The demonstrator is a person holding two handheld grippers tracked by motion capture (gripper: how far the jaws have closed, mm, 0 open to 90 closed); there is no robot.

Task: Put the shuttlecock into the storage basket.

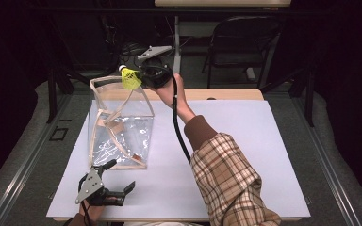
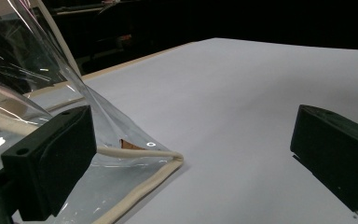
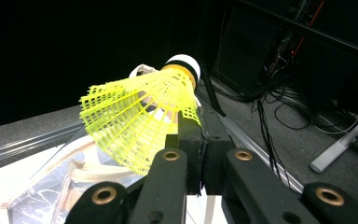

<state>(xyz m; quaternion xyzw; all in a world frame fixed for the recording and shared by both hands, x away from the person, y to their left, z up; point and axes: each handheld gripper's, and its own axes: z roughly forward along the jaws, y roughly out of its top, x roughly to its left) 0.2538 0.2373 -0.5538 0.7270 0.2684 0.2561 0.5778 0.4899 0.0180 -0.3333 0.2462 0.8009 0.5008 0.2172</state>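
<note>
right gripper (image 1: pixel 143 75) clamps a yellow shuttlecock (image 1: pixel 131 79) (above the clear bag (image 1: pixel 122 127)); left gripper (image 1: pixel 118 176) gapes.

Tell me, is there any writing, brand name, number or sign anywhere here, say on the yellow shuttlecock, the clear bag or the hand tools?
None can be read.
Shuttlecock: plain yellow skirt, white cap with a dark band, no lettering visible.
Clear bag: clear plastic with cream trim, glare only; a small brown patch inside is too small to read.
Left gripper and right gripper: black jaws, bare grey plates, no labels.
White table: blank.
</note>
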